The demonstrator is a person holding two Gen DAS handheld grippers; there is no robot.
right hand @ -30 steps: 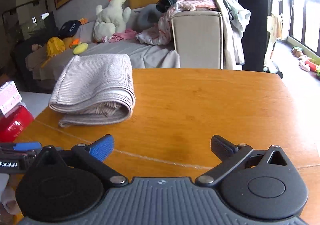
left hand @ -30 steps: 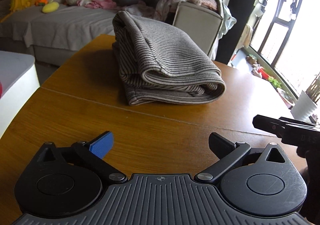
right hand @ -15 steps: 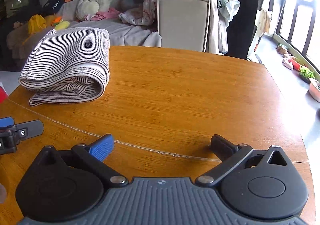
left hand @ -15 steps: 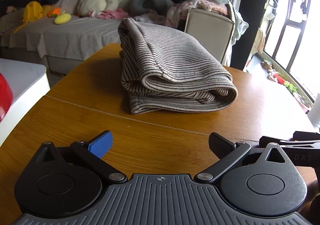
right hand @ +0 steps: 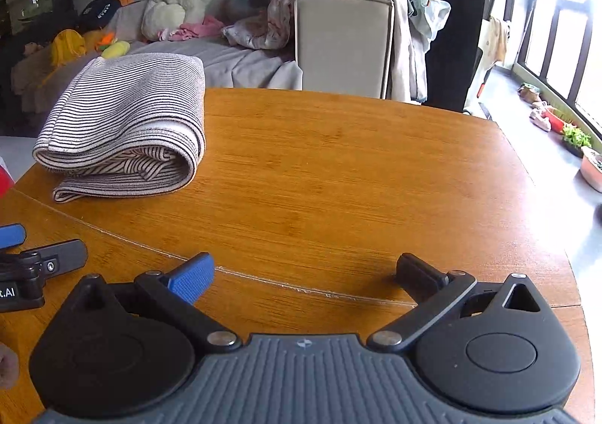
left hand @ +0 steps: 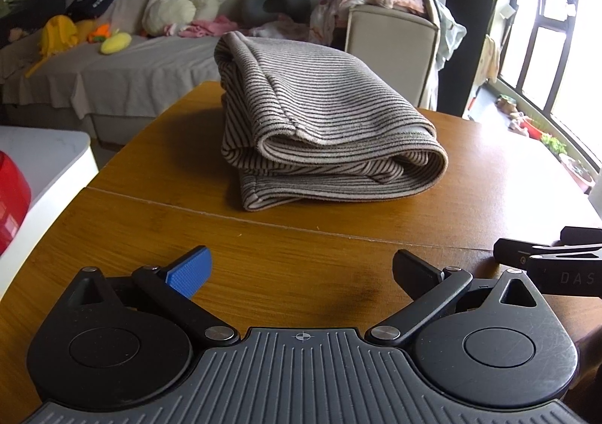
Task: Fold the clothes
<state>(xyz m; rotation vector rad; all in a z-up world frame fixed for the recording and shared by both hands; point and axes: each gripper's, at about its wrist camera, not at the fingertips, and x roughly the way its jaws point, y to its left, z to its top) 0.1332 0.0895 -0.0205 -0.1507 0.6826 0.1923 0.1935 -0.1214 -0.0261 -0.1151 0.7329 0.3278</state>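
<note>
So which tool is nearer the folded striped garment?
Left. The left tool faces the folded striped garment straight ahead across bare table; the right tool sits off to its right, the garment far left in its view.

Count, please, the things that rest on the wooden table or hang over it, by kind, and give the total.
Folded striped garment: 1, lying on the wooden table.
Handheld grippers: 2, the left gripper and the right gripper, both over the table with jaws spread and holding nothing.
Total: 3
</note>
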